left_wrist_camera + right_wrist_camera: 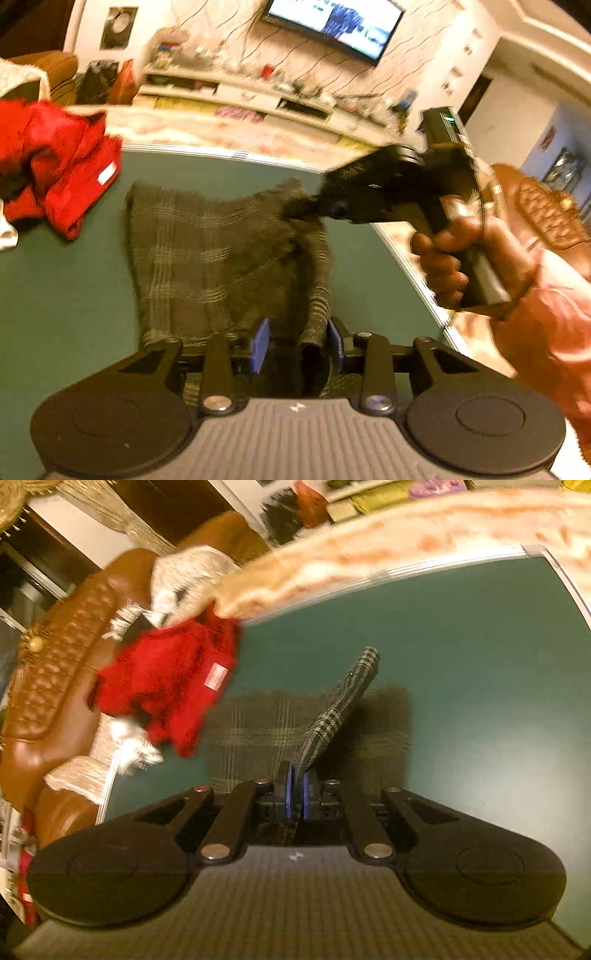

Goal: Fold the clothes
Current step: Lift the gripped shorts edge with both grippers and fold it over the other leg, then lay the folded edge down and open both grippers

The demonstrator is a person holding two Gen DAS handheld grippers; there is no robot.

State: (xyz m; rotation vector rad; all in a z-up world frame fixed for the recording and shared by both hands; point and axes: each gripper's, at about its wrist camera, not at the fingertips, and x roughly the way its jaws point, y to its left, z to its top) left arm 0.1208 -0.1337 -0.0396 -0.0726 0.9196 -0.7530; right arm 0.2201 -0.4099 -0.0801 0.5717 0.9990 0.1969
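A dark plaid cloth (207, 254) lies on the green table (66, 288). My left gripper (297, 345) is open, its blue pads (260, 343) either side of the cloth's near edge, a fold standing between them. My right gripper (295, 794) is shut on an edge of the plaid cloth (332, 716) and lifts a strip of it off the rest, which lies flat on the table (480, 664). The right gripper (325, 206) also shows in the left wrist view, held by a hand at the cloth's far right corner.
A red garment (62, 166) lies bunched at the table's left side, also in the right wrist view (166, 686). A brown leather sofa (55, 686) with a white fringed cloth (184, 576) stands beyond the table. A shelf unit (258, 96) and a TV (332, 26) line the far wall.
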